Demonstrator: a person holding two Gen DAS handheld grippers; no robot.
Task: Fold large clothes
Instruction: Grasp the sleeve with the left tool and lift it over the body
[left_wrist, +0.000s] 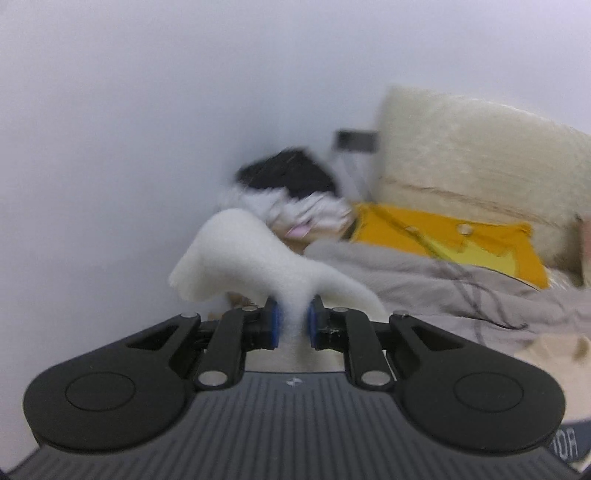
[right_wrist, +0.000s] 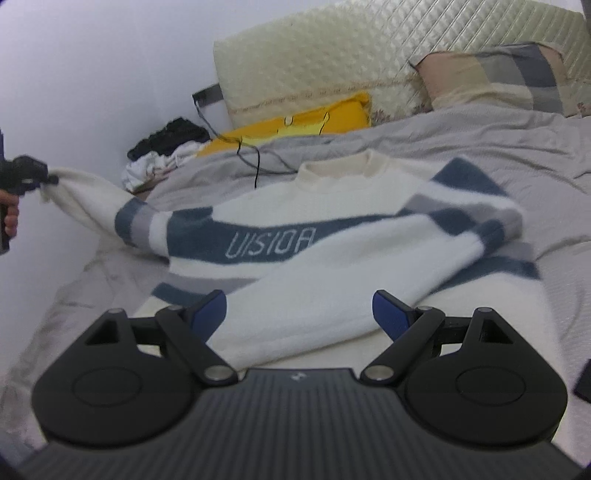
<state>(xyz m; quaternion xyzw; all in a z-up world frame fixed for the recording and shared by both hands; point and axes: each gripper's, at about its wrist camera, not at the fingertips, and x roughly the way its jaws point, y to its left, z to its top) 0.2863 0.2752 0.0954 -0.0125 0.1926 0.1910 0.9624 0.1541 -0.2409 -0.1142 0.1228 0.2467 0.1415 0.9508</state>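
Observation:
A white sweater (right_wrist: 332, 229) with blue and grey stripes lies chest up on the grey bed sheet (right_wrist: 480, 147). Its right sleeve is folded across the body toward me. My left gripper (left_wrist: 293, 321) is shut on the white cuff (left_wrist: 240, 254) of the left sleeve and holds it raised at the bed's left side; it also shows in the right wrist view (right_wrist: 46, 181), with the sleeve (right_wrist: 92, 206) stretched out. My right gripper (right_wrist: 299, 310) is open and empty, just above the folded sleeve's end near the hem.
A yellow garment (right_wrist: 295, 125) and a pile of black and white clothes (right_wrist: 166, 144) lie at the head of the bed by the white wall. A cream quilted headboard (right_wrist: 314, 59) and a checked pillow (right_wrist: 498, 77) stand behind. A black cable (right_wrist: 255, 155) crosses the sheet.

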